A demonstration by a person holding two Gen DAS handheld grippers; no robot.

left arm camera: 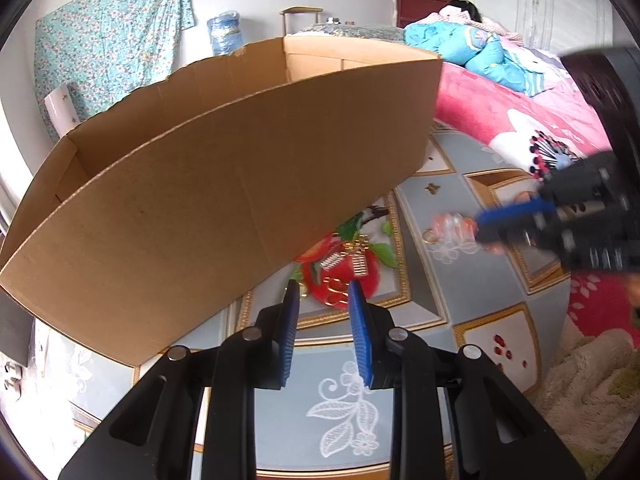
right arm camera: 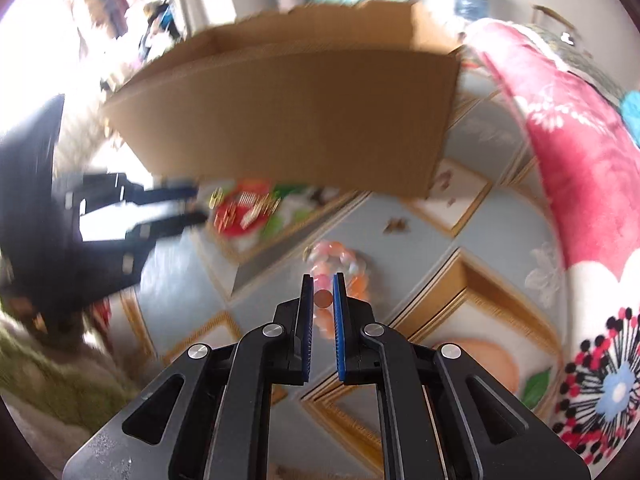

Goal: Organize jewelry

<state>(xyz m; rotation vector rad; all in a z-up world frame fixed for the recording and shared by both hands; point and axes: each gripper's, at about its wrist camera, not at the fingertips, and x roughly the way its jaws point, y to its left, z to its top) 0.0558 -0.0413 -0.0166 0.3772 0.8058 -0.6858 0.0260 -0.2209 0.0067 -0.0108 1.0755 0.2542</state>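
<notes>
A bracelet of pink, orange and clear beads (right arm camera: 340,262) lies on the patterned tablecloth. My right gripper (right arm camera: 323,280) is shut on one of its beads, pinched between the blue pads (right arm camera: 339,312). In the left wrist view the same bracelet (left arm camera: 450,228) shows at the tips of the right gripper (left arm camera: 478,227). Gold jewelry (left arm camera: 348,266), small combs and a chain, sits on a red fruit print. My left gripper (left arm camera: 324,286) hangs just short of it, its jaws a little apart with nothing between them. The right wrist view shows the gold jewelry (right arm camera: 248,204) blurred beside the left gripper (right arm camera: 202,203).
A tall open cardboard box (left arm camera: 224,168) stands right behind the jewelry, also seen as the box (right arm camera: 296,120). A pink flowered blanket (left arm camera: 500,112) on a bed borders the table on the right. A shaggy rug (left arm camera: 592,380) lies at the lower right.
</notes>
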